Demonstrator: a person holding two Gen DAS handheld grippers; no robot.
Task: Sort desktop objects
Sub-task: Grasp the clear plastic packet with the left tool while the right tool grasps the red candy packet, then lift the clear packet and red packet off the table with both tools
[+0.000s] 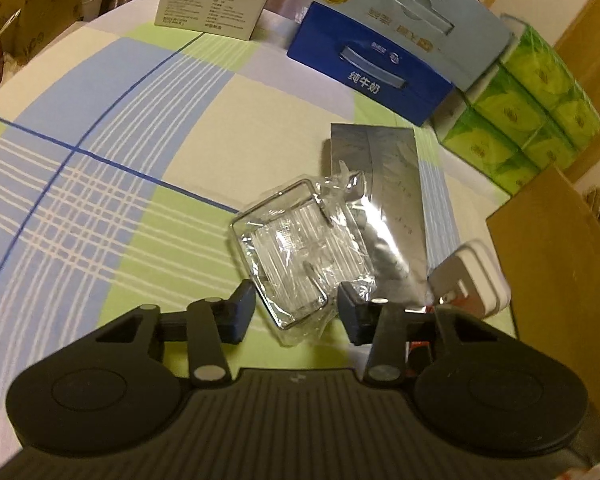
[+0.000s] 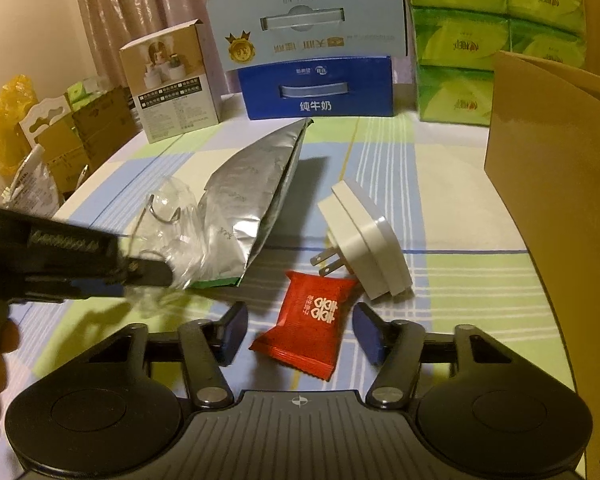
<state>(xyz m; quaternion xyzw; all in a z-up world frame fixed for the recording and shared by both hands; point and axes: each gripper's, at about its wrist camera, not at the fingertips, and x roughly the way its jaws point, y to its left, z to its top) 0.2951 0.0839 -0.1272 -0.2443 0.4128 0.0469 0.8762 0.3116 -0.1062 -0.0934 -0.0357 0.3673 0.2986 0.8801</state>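
My left gripper [image 1: 296, 312] is open, its fingers on either side of the near end of a wire rack wrapped in clear plastic [image 1: 296, 248]. It lies on the checked tablecloth beside a silver foil bag [image 1: 388, 200] and a white plug adapter [image 1: 472, 280]. My right gripper [image 2: 300, 332] is open around a red candy packet [image 2: 308, 332] lying on the cloth. In the right wrist view the left gripper [image 2: 148, 276] comes in from the left at the clear plastic [image 2: 168, 216], with the foil bag [image 2: 248, 200] and the adapter [image 2: 364, 240] behind the packet.
A blue milk carton [image 2: 316, 88], a pale blue carton [image 2: 308, 20], a small white box [image 2: 172, 84] and green tissue packs [image 2: 496, 40] line the table's far edge. A brown cardboard box [image 2: 556, 184] stands at the right. Boxes and bags sit off the left edge.
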